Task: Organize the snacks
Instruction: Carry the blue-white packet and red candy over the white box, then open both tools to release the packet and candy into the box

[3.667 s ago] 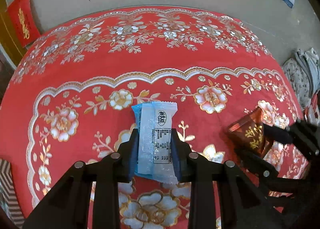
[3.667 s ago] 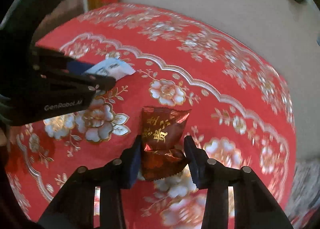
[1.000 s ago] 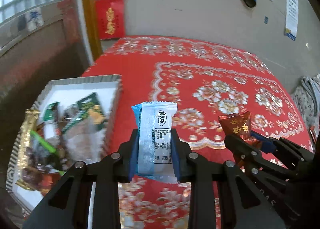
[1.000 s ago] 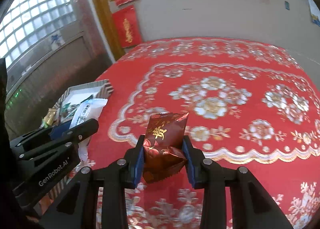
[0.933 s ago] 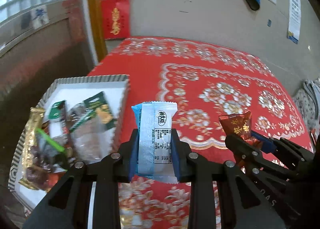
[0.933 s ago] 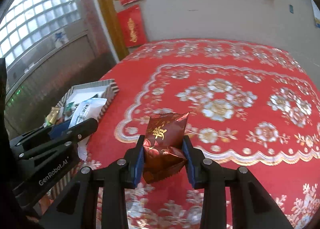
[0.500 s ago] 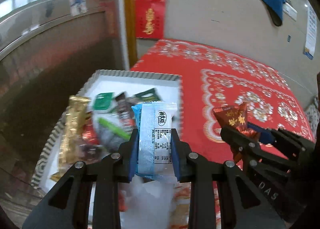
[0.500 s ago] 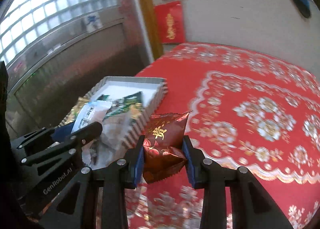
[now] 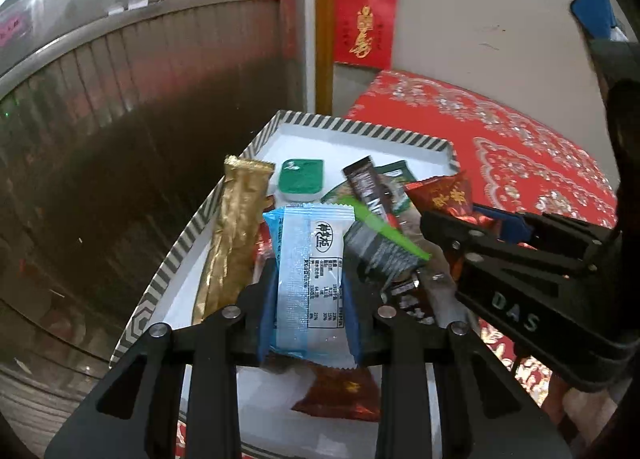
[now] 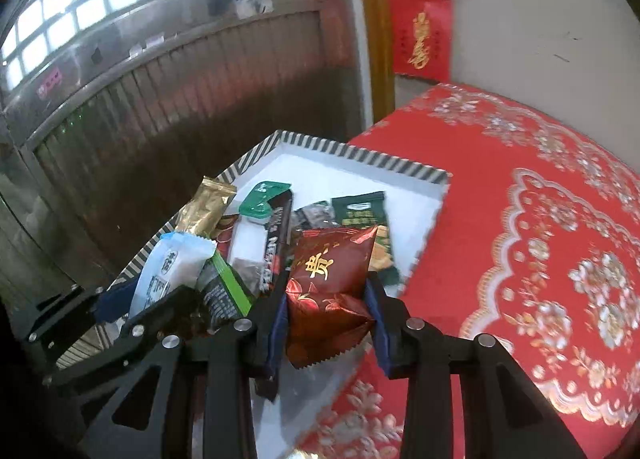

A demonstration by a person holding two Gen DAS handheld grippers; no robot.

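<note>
Snacks first: blue-and-white packet (image 9: 310,283) w/ a printed label, upright in my left gripper (image 9: 310,291), jaws narrow and pinching it on both sides; dark red foil packet (image 10: 330,291) w/ a gold character, puffy, crimped bottom edge, clamped the same way in my right gripper (image 10: 328,323). Both hang over the striped-rim tray (image 9: 360,129), white inside, which sits at the edge of the red floral tablecloth (image 10: 540,239). Tray already holds a heap: long gold stick pack (image 9: 234,243), green-lidded cup (image 9: 301,177), dark Nestle bar (image 10: 276,249), green nut bag (image 10: 366,219), another red packet (image 9: 340,395) under my left jaws. Both grippers tilt downward, side by side, right one just beside the left and nearer the cloth. Behind: brown slatted wall panel, red paper hangings (image 9: 364,25) on the wall.
</note>
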